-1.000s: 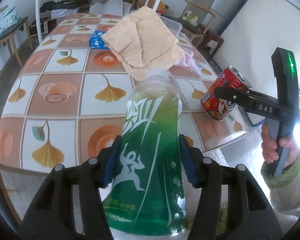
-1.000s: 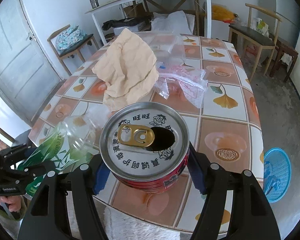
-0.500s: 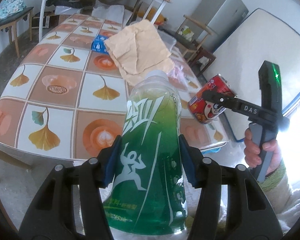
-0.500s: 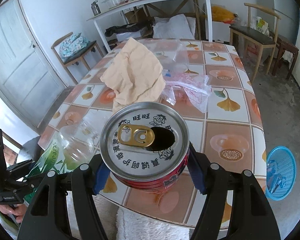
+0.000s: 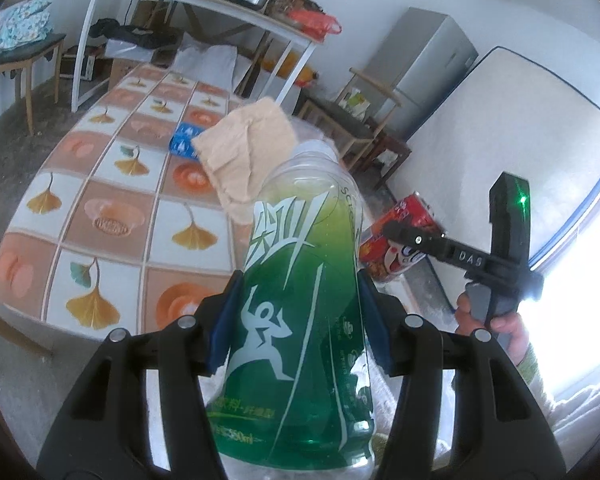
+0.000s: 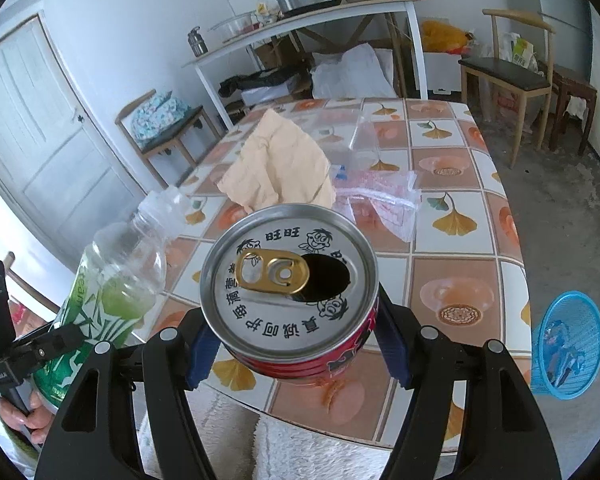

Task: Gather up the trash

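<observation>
The left gripper [image 5: 298,322] is clamped on a green plastic bottle [image 5: 300,320], its 2 blue pads pressed against the label on either side; the jaws stand about half apart, filled by the bottle's width. The bottle has no cap and is clear near the neck, with a white figure printed on the green label. It is held off the table, neck pointing away from the camera.

The right gripper [image 6: 296,340] is closed on a red drink can [image 6: 290,276] — its pads grip the can's sides and the jaws stand fairly wide around it. The can's silver top faces the camera, the gold pull tab lifted back and the mouth open. In the left wrist view the same can [image 5: 396,240] shows to the right of the bottle, held clear of the table edge by the person's right hand [image 5: 500,328].

Behind both sits the tiled table [image 6: 452,272] with its ginkgo-leaf pattern. On it lie a crumpled tan paper [image 6: 276,168], a clear plastic bag [image 6: 380,196] just beside it and a small blue packet [image 5: 184,142] on the paper's far side. A blue mesh basket [image 6: 568,344] stands on the floor to the right of the table — some scraps lie inside it.
</observation>
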`<action>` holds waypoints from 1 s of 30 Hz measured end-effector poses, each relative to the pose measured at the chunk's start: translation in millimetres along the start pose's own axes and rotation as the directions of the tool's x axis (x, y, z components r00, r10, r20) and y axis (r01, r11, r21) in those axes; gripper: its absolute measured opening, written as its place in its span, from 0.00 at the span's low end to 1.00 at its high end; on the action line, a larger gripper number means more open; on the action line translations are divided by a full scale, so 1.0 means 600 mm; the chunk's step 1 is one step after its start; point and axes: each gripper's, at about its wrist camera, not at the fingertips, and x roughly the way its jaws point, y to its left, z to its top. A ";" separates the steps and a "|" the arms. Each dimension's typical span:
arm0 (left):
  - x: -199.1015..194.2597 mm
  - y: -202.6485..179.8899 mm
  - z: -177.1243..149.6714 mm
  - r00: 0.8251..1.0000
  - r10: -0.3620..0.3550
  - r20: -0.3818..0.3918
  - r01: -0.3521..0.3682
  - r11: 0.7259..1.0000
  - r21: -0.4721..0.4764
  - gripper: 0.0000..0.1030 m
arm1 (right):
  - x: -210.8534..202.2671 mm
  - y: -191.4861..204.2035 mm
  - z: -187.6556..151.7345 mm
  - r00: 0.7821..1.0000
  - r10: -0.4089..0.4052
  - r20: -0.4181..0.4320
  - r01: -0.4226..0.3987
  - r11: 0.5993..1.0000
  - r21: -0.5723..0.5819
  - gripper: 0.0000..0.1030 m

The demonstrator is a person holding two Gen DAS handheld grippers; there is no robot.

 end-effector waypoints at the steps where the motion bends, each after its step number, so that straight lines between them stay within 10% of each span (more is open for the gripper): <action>1: 0.000 -0.004 0.004 1.000 -0.003 0.005 0.003 1.000 0.004 0.51 | -0.004 -0.002 0.001 1.000 0.002 0.006 -0.002 1.000 0.004 0.64; 30: 0.140 -0.185 0.071 0.983 -0.173 -0.055 0.178 0.977 0.116 0.51 | -0.178 -0.208 -0.029 0.979 -0.100 0.180 0.059 0.974 0.218 0.64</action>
